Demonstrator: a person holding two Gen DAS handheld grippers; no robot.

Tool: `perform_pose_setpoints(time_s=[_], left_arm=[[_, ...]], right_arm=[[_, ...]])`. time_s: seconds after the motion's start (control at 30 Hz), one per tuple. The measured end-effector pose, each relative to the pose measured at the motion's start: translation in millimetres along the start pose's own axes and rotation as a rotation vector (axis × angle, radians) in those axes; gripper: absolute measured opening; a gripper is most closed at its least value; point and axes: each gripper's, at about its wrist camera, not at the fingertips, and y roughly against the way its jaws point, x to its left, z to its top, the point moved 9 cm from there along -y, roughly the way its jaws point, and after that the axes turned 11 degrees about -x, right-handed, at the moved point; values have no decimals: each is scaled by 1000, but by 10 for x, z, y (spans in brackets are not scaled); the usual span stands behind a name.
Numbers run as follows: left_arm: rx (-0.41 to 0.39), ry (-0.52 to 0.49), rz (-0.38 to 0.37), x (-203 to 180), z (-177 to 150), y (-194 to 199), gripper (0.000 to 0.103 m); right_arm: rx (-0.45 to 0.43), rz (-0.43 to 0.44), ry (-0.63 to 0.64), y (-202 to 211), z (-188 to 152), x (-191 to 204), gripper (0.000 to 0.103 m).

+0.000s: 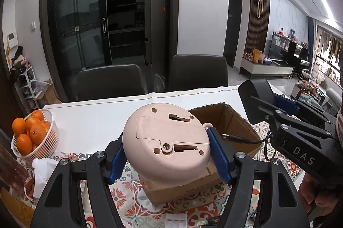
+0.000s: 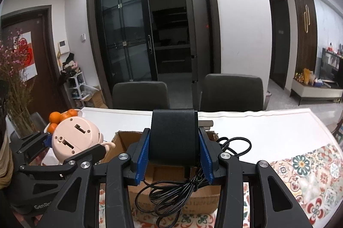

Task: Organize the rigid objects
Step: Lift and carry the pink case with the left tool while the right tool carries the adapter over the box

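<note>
My left gripper [image 1: 168, 153] is shut on a round pink device [image 1: 167, 144], its flat underside with slots and screw holes turned toward the camera, held above the near wall of an open cardboard box [image 1: 233, 123]. My right gripper [image 2: 173, 155] is shut on a black power adapter [image 2: 173, 136], whose black cable [image 2: 171, 191] hangs in loops over the box [image 2: 122, 140]. In the left wrist view the right gripper [image 1: 255, 106] hovers over the box's right side with the adapter [image 1: 250, 97]. The right wrist view shows the pink device [image 2: 72, 138] at the left.
A white basket of oranges [image 1: 32, 138] stands at the table's left. A patterned cloth [image 2: 310, 176] covers the near part of the white table [image 2: 257, 131]. Two dark chairs [image 1: 111, 84] stand behind it. Crumpled white plastic [image 1: 42, 170] lies near the basket.
</note>
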Motion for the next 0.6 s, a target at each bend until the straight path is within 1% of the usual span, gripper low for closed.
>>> perform_pose_setpoints(time_s=[0.13,0.4,0.6], left_arm=[[30,-6,-4,-16,-40,-161,69],[134,24,-23,-42,-210,-547,69],[173,14,-21,-89,-307,-692,69]], right_arm=[[35,3,-14,-128,-95,-100,43],[111,7,-25,-454,-266,-218,43],[158,17,-44,-600,-420,-274,43]])
